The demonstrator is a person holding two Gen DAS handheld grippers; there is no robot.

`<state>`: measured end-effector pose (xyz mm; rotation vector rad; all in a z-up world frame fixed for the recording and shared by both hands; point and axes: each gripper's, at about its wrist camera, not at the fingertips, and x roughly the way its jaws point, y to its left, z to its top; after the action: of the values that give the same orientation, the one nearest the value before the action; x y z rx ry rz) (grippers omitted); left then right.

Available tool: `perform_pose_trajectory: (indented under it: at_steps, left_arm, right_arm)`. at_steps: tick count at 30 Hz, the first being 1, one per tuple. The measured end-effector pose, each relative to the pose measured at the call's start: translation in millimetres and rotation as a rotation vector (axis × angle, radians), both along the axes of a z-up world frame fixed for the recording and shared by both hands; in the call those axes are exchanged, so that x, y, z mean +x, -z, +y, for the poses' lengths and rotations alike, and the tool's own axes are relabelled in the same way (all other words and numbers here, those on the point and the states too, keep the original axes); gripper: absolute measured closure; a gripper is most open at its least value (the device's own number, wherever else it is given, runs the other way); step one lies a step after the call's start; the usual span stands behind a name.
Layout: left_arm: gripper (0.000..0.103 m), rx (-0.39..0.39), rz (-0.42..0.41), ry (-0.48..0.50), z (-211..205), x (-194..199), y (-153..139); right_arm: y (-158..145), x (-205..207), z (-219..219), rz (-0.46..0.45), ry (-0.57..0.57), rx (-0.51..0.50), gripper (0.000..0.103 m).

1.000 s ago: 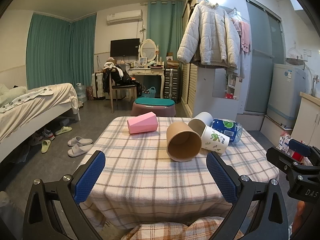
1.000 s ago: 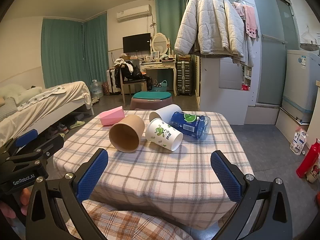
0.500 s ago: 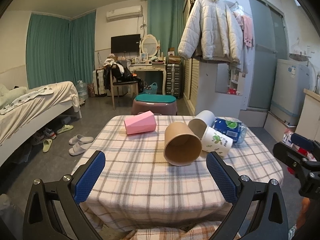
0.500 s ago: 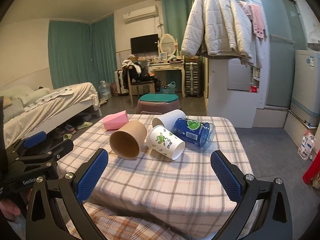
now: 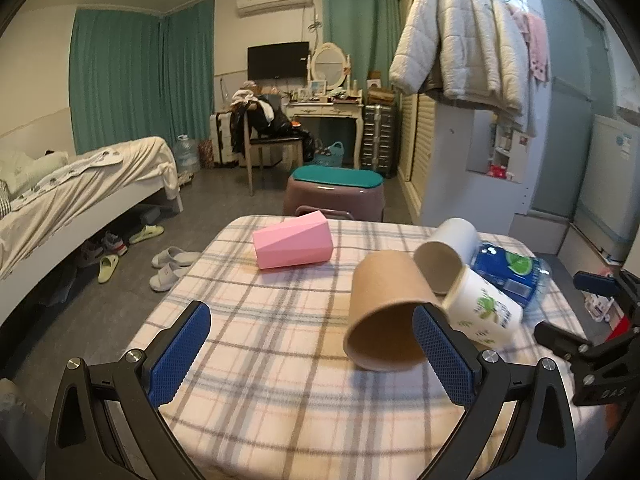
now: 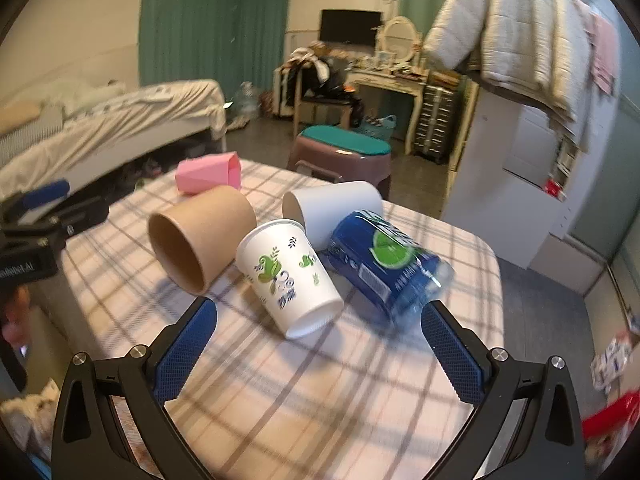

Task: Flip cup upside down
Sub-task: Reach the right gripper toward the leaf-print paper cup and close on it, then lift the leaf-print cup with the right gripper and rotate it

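Several cups lie on their sides on a plaid-clothed table (image 5: 280,340). A brown paper cup (image 5: 386,314) (image 6: 200,236) has its mouth toward me. A white cup with green print (image 6: 290,276) (image 5: 482,310) lies beside it, with a plain white cup (image 6: 332,210) (image 5: 446,254) behind. A pink faceted cup (image 5: 292,244) (image 6: 208,172) lies at the far left. My left gripper (image 5: 312,354) is open and empty, low over the table near the brown cup. My right gripper (image 6: 320,350) is open and empty, just short of the printed cup.
A blue plastic bottle (image 6: 384,262) lies on its side right of the cups. A purple stool with a teal top (image 5: 334,196) stands behind the table. A bed (image 5: 80,192) is on the left, a wardrobe with a hanging jacket (image 5: 460,36) on the right.
Both grippers have moved forward and down toward the cups, which now look larger. The right view has tilted and closed in on the printed cup. Nothing was grasped.
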<state>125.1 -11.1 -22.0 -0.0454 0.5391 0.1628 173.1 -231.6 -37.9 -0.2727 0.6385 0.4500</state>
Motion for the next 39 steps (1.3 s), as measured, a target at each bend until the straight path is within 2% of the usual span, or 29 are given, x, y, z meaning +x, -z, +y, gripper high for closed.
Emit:
perform_pose_trajectory:
  at_steps: [3, 5, 10, 15, 17, 20, 26, 33, 36, 39]
  left_arm:
    - [0.000, 0.002, 0.001, -0.011, 5, 13, 0]
    - [0.000, 0.008, 0.005, -0.009, 7, 20, 0]
    - [0.000, 0.017, 0.015, 0.000, 9, 33, 7]
    - [0.000, 0.012, 0.041, 0.023, 9, 41, 16]
    - [0.000, 0.007, 0.045, 0.032, 11, 40, 18]
    - [0.000, 0.002, 0.046, 0.032, 11, 40, 17]
    - [0.000, -0.019, 0.033, 0.039, 15, 26, 12]
    - [0.000, -0.042, 0.017, 0.053, 22, 1, 4]
    - [0.000, -0.049, 0.006, 0.061, 26, -9, 4]
    - [0.000, -0.039, -0.006, 0.085, 27, -20, 6]
  right_arm:
    - [16, 22, 14, 0.028, -0.045, -0.046, 0.000]
    - [26, 33, 20, 0.052, -0.056, -0.065, 0.004]
    - [49, 54, 30, 0.096, -0.056, -0.083, 0.006]
    - [60, 58, 36, 0.130, -0.052, -0.113, 0.015]
    - [61, 59, 38, 0.147, -0.053, -0.118, 0.027]
    - [60, 55, 39, 0.150, -0.043, -0.148, 0.031]
    - [45, 30, 34, 0.140, 0.041, -0.127, 0.039]
    - [28, -17, 25, 0.150, 0.205, -0.037, 0.040]
    - [24, -34, 27, 0.179, 0.269, 0.038, 0.040]
    - [22, -50, 34, 0.198, 0.328, 0.062, 0.040]
